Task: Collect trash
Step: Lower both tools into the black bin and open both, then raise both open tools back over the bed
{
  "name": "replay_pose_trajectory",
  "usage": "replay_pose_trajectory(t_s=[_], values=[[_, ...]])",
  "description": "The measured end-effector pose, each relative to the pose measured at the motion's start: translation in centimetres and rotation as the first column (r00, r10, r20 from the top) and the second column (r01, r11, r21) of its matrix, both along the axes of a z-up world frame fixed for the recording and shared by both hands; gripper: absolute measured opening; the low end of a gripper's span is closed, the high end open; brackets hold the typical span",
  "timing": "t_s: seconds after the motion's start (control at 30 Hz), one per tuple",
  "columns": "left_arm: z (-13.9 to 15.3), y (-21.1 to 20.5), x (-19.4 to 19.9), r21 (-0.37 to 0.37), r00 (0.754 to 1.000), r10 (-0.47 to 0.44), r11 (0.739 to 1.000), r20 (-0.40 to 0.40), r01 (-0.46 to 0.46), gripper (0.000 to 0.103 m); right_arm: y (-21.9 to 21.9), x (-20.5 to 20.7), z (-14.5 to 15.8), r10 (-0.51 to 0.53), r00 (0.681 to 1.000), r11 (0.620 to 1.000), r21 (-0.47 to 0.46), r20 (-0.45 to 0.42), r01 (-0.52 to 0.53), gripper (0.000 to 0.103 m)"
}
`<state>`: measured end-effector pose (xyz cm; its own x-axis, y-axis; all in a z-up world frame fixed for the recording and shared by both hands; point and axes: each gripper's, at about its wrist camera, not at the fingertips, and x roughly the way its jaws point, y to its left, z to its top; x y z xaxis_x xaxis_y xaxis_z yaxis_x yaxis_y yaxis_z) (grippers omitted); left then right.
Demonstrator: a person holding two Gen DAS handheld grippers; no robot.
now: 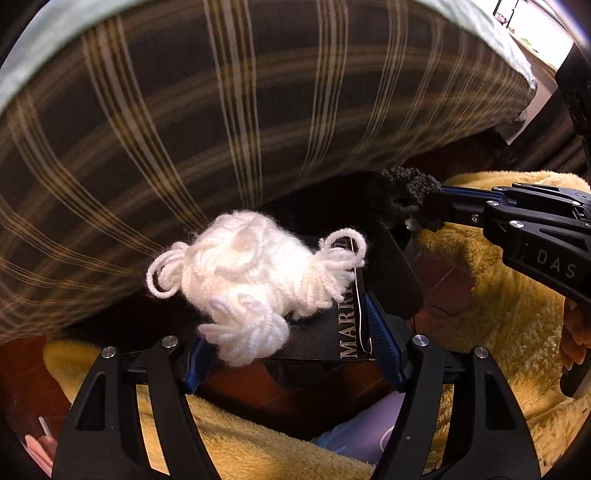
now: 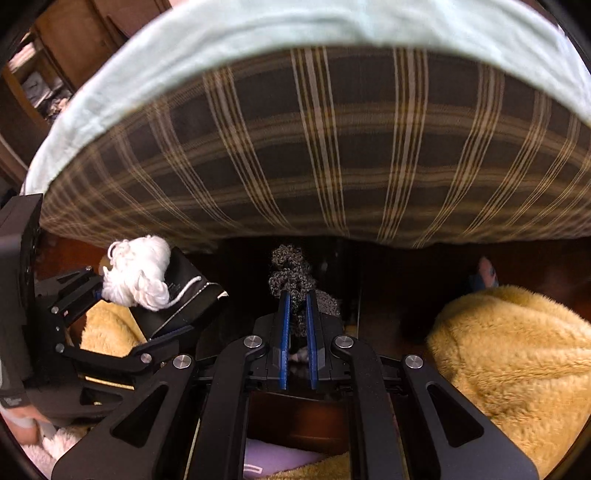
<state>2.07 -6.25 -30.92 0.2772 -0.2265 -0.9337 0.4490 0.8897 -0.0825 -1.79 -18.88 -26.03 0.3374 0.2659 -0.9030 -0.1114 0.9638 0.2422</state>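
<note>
My left gripper (image 1: 291,350) is shut on a black box (image 1: 325,332) with white lettering, held above the floor. A bundle of white yarn (image 1: 255,280) lies on top of the box; it also shows in the right wrist view (image 2: 136,273). My right gripper (image 2: 297,299) is shut on a clump of dark grey yarn (image 2: 291,277), which sticks out past the fingertips. In the left wrist view the right gripper (image 1: 424,210) comes in from the right with the grey yarn (image 1: 406,188), just right of the box.
A bed with a brown plaid cover (image 2: 314,147) and pale sheet (image 2: 258,33) fills the back. A fluffy yellow blanket (image 2: 517,362) lies on the dark red floor (image 1: 443,280). A lilac object (image 2: 273,461) lies below the grippers.
</note>
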Motion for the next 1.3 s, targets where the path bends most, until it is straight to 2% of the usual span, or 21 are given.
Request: replay_pose_trajectory(t_s=[0.27,0.3,0.37,0.4,0.6,0.73,0.87,1.0,1.3], values=[[-1.4,0.4,1.0,0.012,0.998,0.018,1.0,-0.064,-0.017,0.073,-0.4,1.6,-2.1,-0.036,0.998,0.999,0.016,-0.054,0.037,0.014],[-1.4,0.7,1.1,0.009,0.998,0.02,1.0,-0.065,-0.02,0.078,-0.4,1.7,-2.1,-0.041,0.998,0.999,0.019,-0.056,0.042,0.019],[-1.3,0.9,1.1,-0.002,0.998,0.026,1.0,-0.065,-0.027,0.084,-0.8,1.9,-2.1,-0.056,0.997,0.998,0.032,-0.051,0.057,0.055],[-1.2,1.0,1.1,-0.006,0.998,0.028,1.0,-0.065,-0.028,0.086,-1.0,2.0,-2.0,-0.062,0.997,0.997,0.038,-0.041,0.063,0.058],[0.0,2.1,1.8,-0.006,0.998,0.037,0.999,-0.049,-0.037,0.093,-1.8,2.4,-1.3,-0.083,0.996,0.995,0.048,-0.025,0.084,0.061],[1.1,2.0,1.6,-0.008,0.999,0.05,0.999,-0.019,-0.051,0.095,-1.9,2.8,-0.2,-0.099,0.995,0.994,0.054,0.0,0.098,0.074],[4.0,2.6,1.2,-0.015,0.997,0.065,0.998,0.052,-0.065,0.095,-2.5,2.8,1.7,-0.115,0.992,0.992,0.054,0.043,0.113,0.078],[7.4,2.9,0.9,-0.038,0.989,0.07,0.997,0.126,-0.066,0.095,-3.1,2.8,5.1,-0.131,0.983,0.991,0.05,0.127,0.125,0.083],[13.9,3.4,2.1,-0.087,0.966,0.093,0.993,0.242,-0.074,0.095,-4.1,4.3,11.5,-0.119,0.949,0.993,0.04,0.291,0.112,0.084]])
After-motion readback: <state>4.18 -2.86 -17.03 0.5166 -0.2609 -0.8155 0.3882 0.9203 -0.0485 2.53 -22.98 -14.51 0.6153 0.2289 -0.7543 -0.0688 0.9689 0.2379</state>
